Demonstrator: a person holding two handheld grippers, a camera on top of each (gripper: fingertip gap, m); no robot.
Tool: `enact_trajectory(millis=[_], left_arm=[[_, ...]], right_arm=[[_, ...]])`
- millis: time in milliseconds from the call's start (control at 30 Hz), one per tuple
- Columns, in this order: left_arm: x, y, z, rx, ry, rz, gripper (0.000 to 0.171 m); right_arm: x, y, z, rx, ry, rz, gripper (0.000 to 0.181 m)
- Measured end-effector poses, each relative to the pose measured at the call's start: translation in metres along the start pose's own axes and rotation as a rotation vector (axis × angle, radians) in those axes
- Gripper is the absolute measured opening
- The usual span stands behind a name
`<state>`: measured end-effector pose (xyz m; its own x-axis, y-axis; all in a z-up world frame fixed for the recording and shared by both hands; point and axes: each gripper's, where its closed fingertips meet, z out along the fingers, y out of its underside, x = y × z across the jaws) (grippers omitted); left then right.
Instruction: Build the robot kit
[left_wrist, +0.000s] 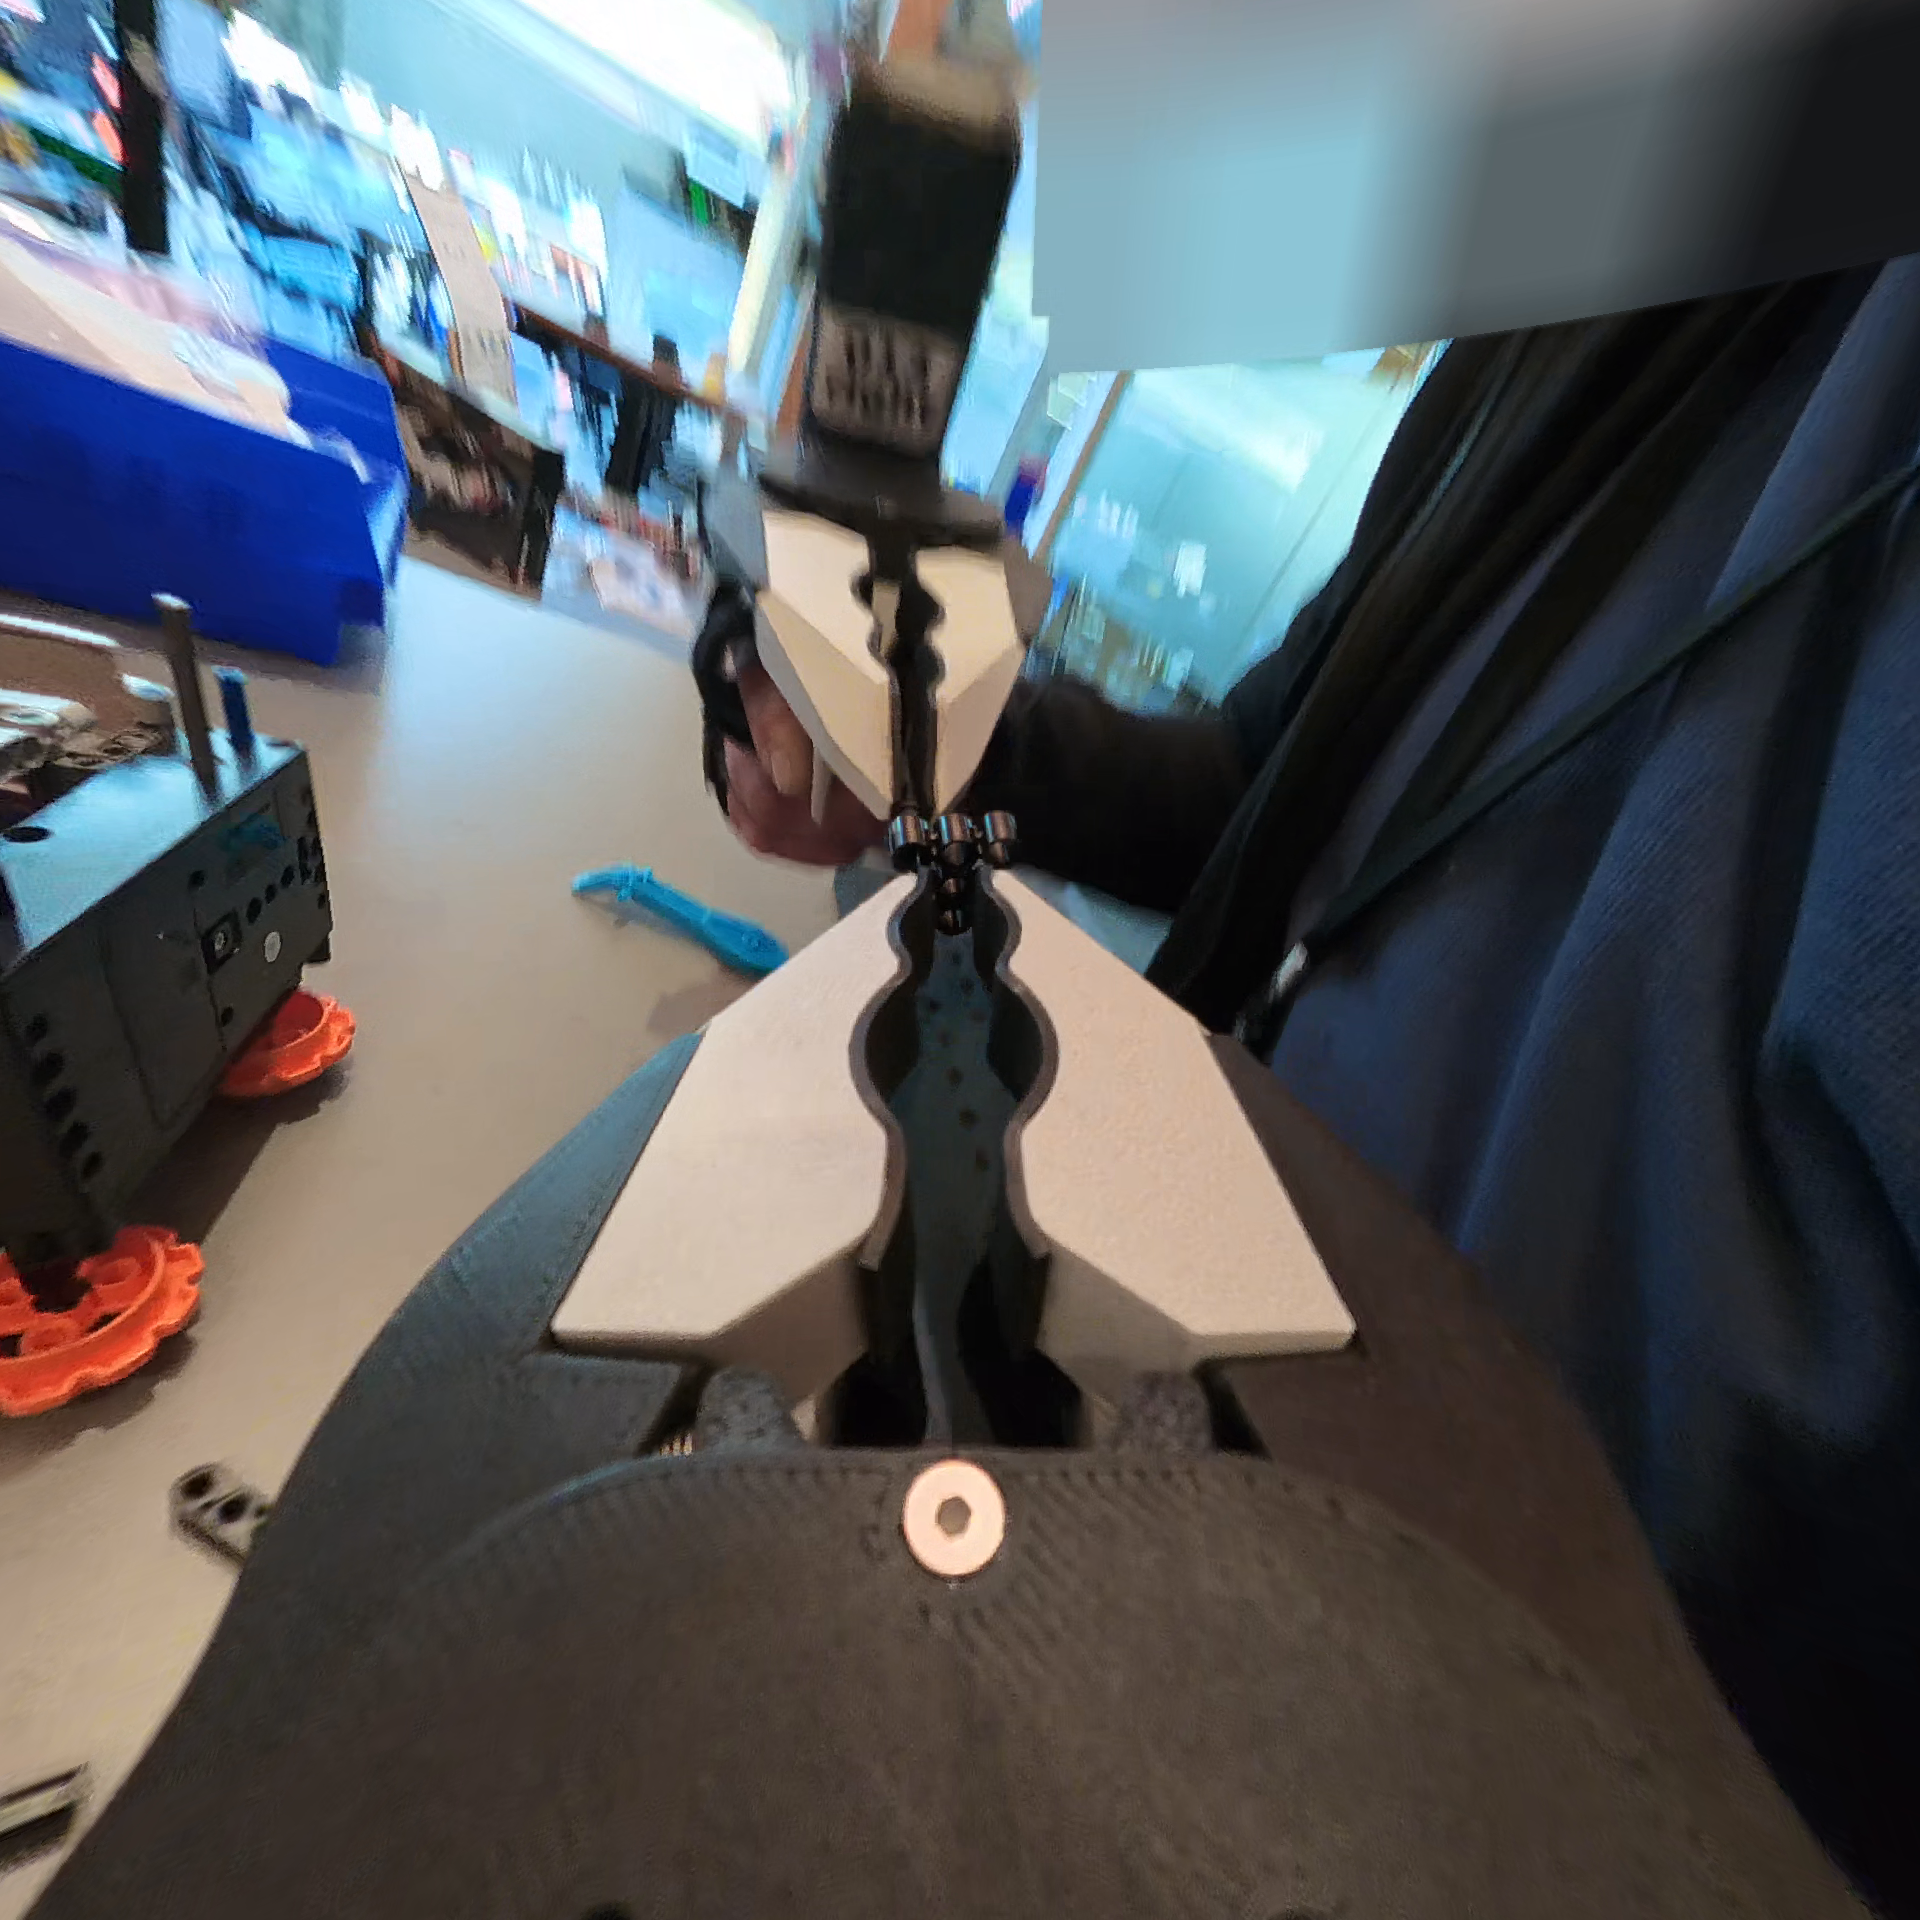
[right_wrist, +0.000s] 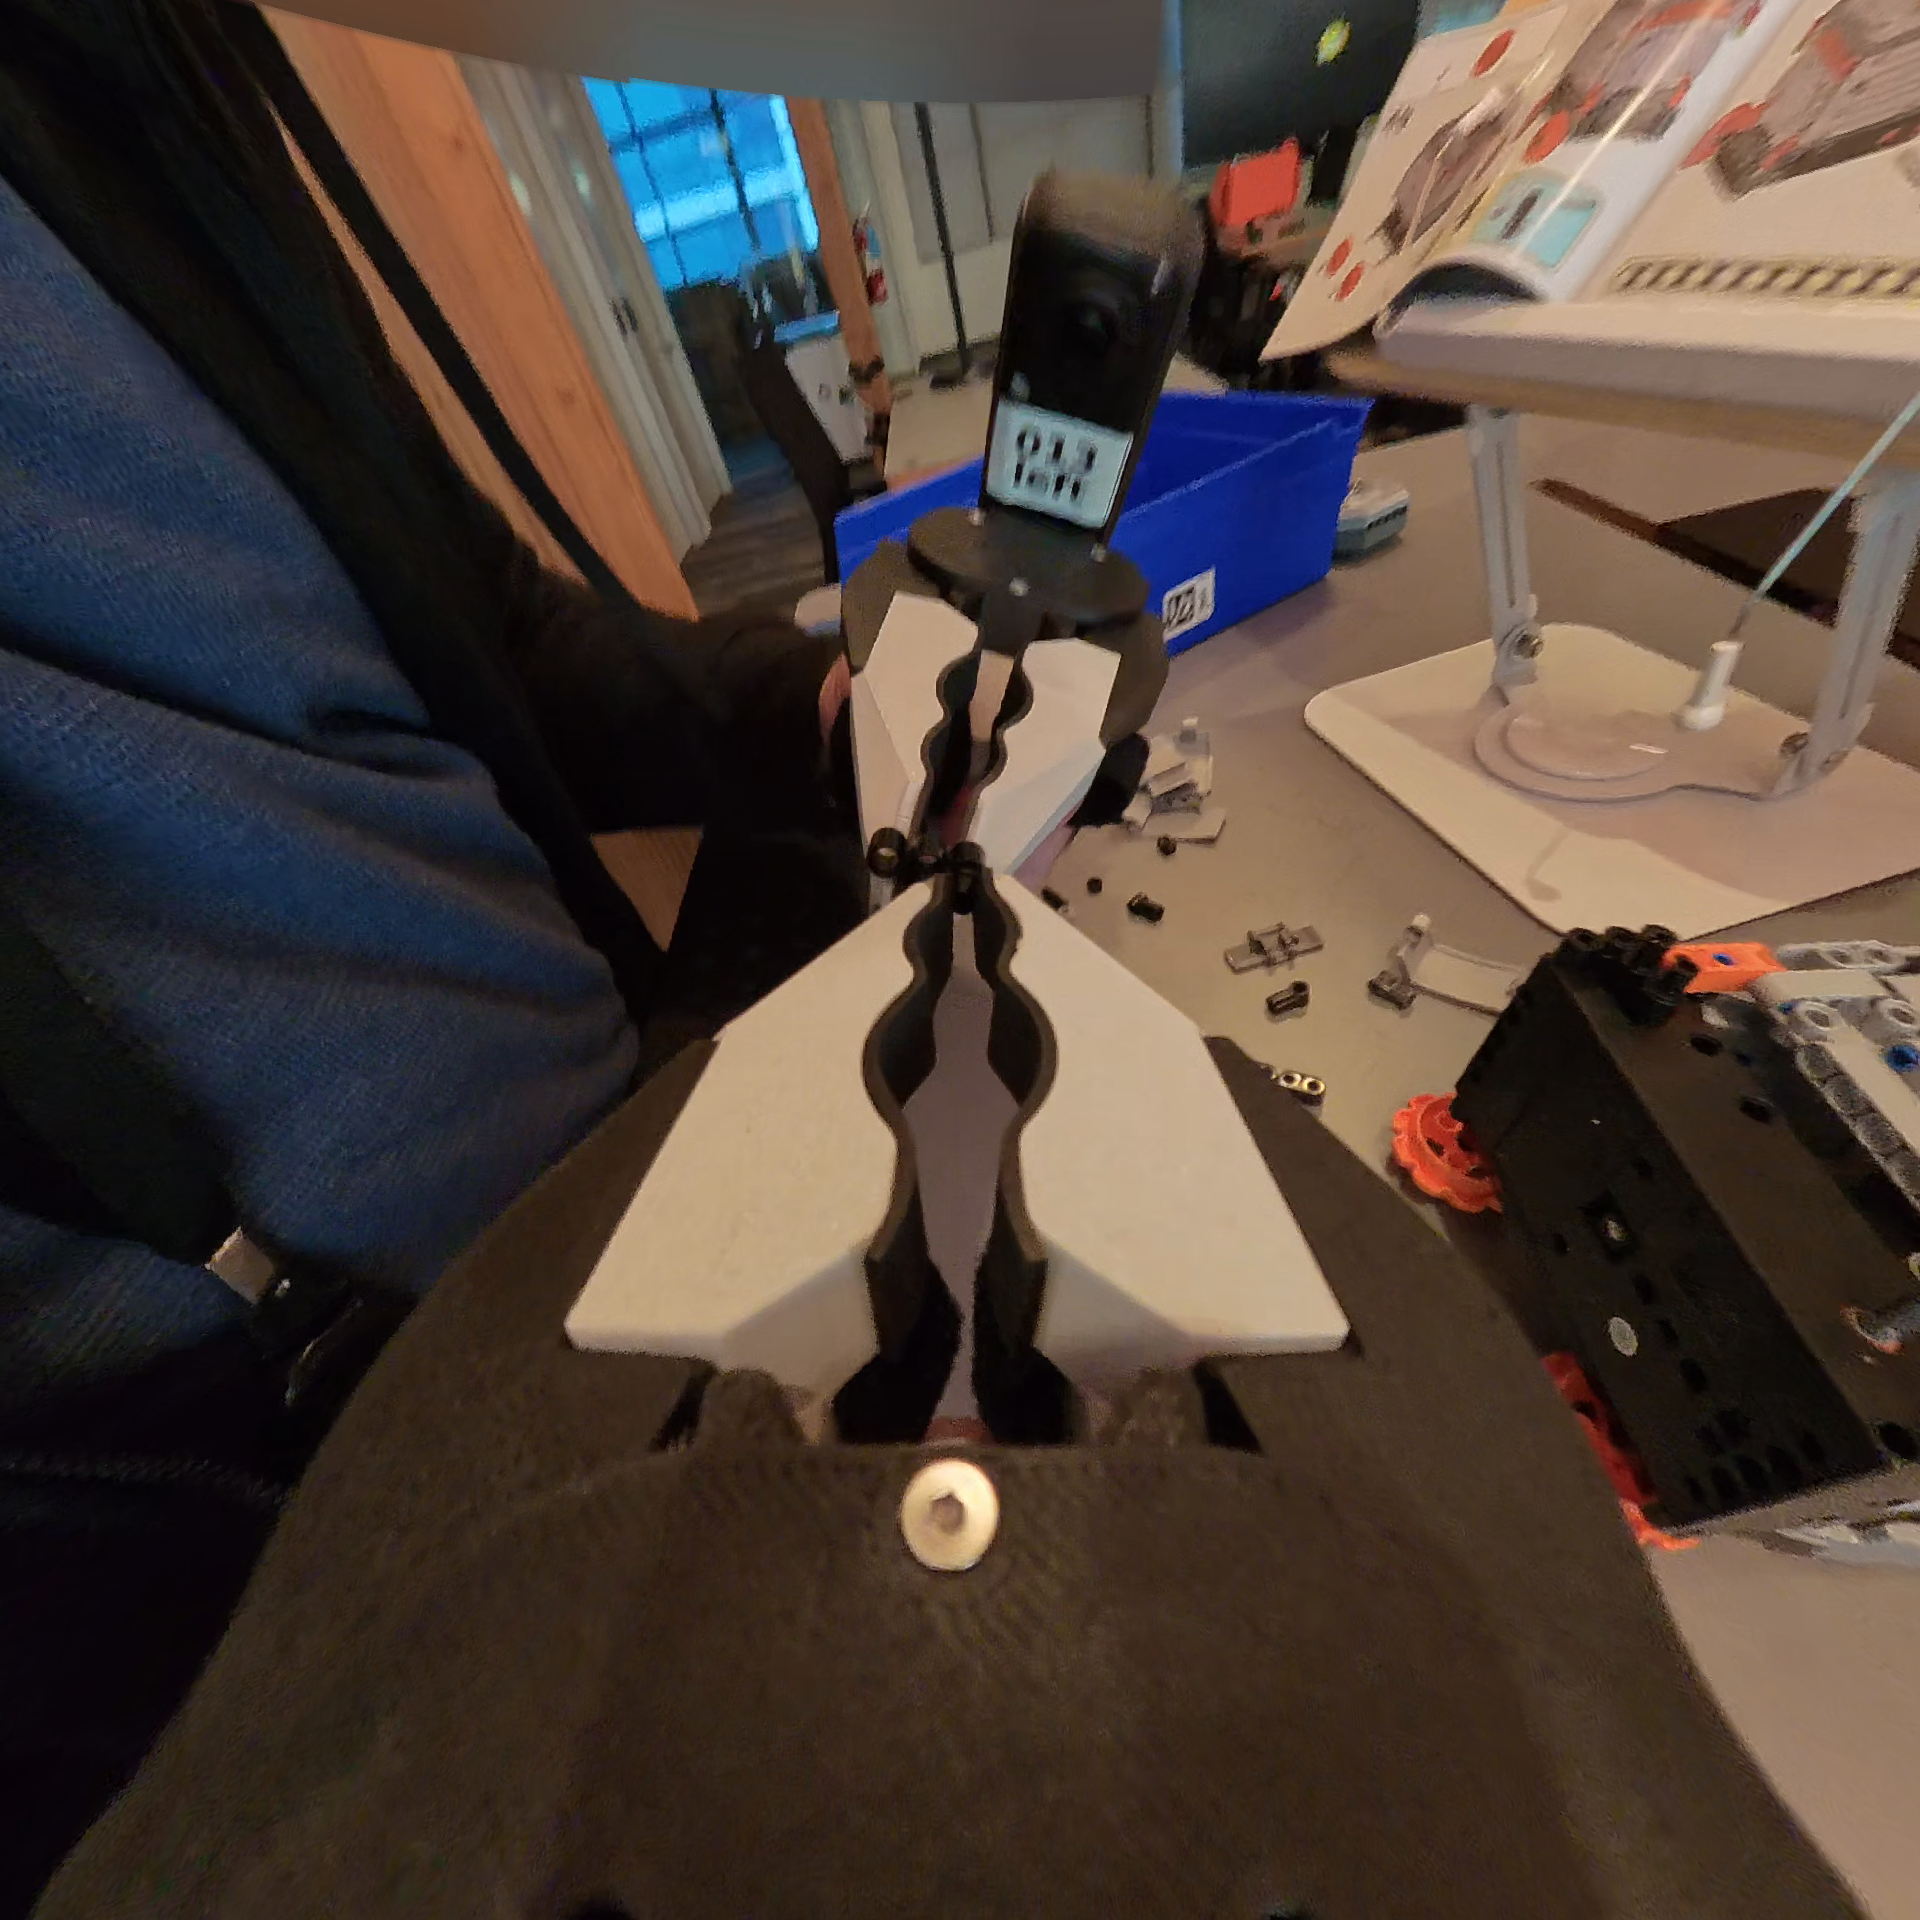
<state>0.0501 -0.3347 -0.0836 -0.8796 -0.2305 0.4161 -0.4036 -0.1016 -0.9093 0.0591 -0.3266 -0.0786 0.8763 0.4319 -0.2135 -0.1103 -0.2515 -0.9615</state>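
Observation:
My left gripper (left_wrist: 951, 896) and my right gripper (right_wrist: 962, 891) face each other tip to tip above the table. A small black connector piece (left_wrist: 951, 836) with three short barrels sits between the tips, and it also shows in the right wrist view (right_wrist: 928, 858). Both grippers are shut, and each pinches a stem of this black piece at its very tip. In the left wrist view the right gripper (left_wrist: 916, 810) comes down from above. In the right wrist view the left gripper (right_wrist: 925, 831) does the same. I cannot tell whether it is one part or two joined parts.
A black block model (left_wrist: 156, 935) on orange gear wheels (left_wrist: 83, 1320) stands on the table, at the right in the right wrist view (right_wrist: 1662, 1195). A blue tool (left_wrist: 686, 920), loose small parts (right_wrist: 1278, 945), a blue bin (right_wrist: 1247, 499) and a booklet on a stand (right_wrist: 1558, 187) are around. A person's blue jacket (left_wrist: 1610, 935) is close. My two grippers' fingertips are within a few centimetres of each other.

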Motion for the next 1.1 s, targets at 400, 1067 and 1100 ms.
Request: enact_trajectory(millis=[400,1067,1100], left_arm=[[-0.011,0.018,0.002,-0.210,-0.079,0.088,0.006],[-0.037,0.028,0.017,-0.567,-0.254,0.276,0.006],[-0.036,0.025,0.017,-0.546,-0.253,0.277,0.006]], right_arm=[[0.007,0.016,0.003,-0.098,-0.016,0.030,0.007],[0.017,0.035,-0.005,-0.338,0.118,-0.137,0.022],[0.018,0.031,-0.006,-0.314,0.122,-0.134,0.022]])
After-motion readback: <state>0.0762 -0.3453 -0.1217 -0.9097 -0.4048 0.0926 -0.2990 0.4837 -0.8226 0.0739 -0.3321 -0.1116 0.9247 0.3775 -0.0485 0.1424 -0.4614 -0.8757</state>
